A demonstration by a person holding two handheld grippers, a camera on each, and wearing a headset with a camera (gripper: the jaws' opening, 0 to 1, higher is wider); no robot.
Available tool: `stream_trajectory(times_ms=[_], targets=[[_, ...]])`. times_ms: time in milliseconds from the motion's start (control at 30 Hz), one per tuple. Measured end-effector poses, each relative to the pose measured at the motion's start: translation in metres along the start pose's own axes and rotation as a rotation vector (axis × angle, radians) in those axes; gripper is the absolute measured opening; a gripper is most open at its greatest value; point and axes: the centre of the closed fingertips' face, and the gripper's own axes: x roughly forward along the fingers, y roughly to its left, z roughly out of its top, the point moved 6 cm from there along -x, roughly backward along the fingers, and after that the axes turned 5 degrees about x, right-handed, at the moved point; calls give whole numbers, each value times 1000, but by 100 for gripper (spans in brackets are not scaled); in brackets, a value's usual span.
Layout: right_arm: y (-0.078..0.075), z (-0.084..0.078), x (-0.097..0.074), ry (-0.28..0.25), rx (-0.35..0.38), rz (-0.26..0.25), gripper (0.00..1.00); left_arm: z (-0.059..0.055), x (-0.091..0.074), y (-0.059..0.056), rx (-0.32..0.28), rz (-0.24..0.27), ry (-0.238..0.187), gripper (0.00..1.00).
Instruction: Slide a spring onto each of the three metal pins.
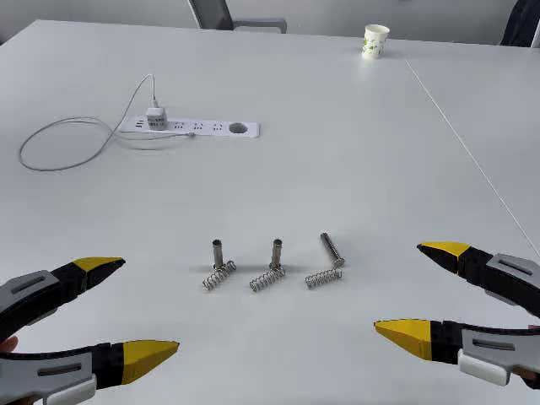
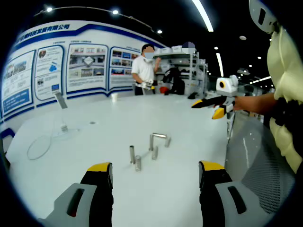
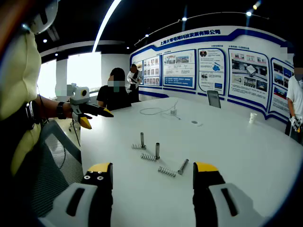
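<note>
1. Nothing is done yet, as I judge it: none of the three pins wears a spring, so all three slides are left.
2. In the head view, the left-hand pin (image 1: 218, 251) stands upright on the white table (image 1: 354, 152). Its spring (image 1: 218, 276) lies on its side just in front, one end right at the pin's base.
3. The middle pin (image 1: 276, 251) also stands upright, and the middle spring (image 1: 267, 279) lies in front of it in the same way.
4. The right-hand pin (image 1: 331, 250) has tipped and lies flat, slanting away from me. The right-hand spring (image 1: 322, 278) lies beside its near end. I can't tell whether they touch.
5. My left gripper (image 1: 135, 308) hovers low on the left with its yellow-tipped jaws spread wide and nothing between them. It is well apart from the left-hand pin.
6. My right gripper (image 1: 413, 288) hovers on the right, also spread wide and carrying nothing, near the fallen pin but clear of it.
7. What's left, I reckon: pick up each spring and thread it over its pin. The fallen pin probably needs to be stood up or held steady first.
8. A power strip (image 1: 190, 127) with its cable (image 1: 67, 139) and a paper cup (image 1: 375, 40) sit far back on the table, out of my way.
</note>
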Motion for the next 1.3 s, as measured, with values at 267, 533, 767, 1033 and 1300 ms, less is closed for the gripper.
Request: stream_trajectory(times_ms=[267, 533, 767, 1033, 1300], targets=[[1, -2, 0, 3, 3, -1, 70, 1, 4, -2, 11, -11, 10, 75], [1, -2, -2, 5, 2, -4, 70, 2, 5, -3, 14, -12, 11, 75], [2, -1, -1, 6, -1, -2, 69, 3, 3, -2, 14, -7, 6, 75], [0, 0, -1, 9, 1, -12, 68, 3, 3, -3, 13, -8, 9, 74], [-4, 3, -1, 20, -6, -27, 65, 3, 4, -4, 15, -11, 6, 74]])
